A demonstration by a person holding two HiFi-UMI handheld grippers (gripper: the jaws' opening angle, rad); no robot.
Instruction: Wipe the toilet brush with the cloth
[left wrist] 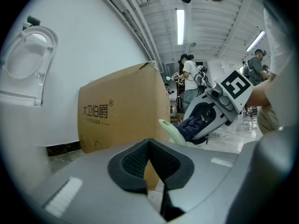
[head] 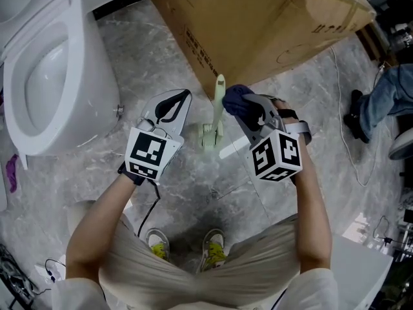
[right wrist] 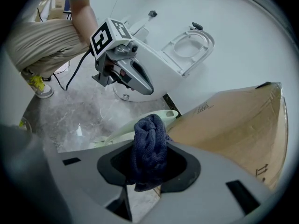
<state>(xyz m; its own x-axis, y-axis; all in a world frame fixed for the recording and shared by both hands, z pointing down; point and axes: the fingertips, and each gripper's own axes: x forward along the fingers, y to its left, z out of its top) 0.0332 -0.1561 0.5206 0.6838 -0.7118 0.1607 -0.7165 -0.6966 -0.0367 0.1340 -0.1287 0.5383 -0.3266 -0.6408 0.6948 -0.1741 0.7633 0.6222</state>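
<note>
A pale green toilet brush (head: pixel 217 112) stands upright in its holder (head: pixel 210 139) on the marble floor, between my two grippers. My right gripper (head: pixel 244 106) is shut on a dark blue cloth (head: pixel 236 98), and the cloth rests against the top of the brush handle (right wrist: pixel 148 123). The bunched cloth (right wrist: pixel 148 148) fills the right jaws. My left gripper (head: pixel 174 105) hangs just left of the brush with its jaws closed on nothing (left wrist: pixel 149 164). From the left gripper view the handle tip (left wrist: pixel 169 129) meets the cloth (left wrist: pixel 192 125).
A white toilet (head: pixel 45 76) stands at the left. A large cardboard box (head: pixel 258 24) lies right behind the brush. A cable (head: pixel 345 121) trails over the floor at the right, near a seated person's leg (head: pixel 387 99). My own shoes (head: pixel 213 249) are below.
</note>
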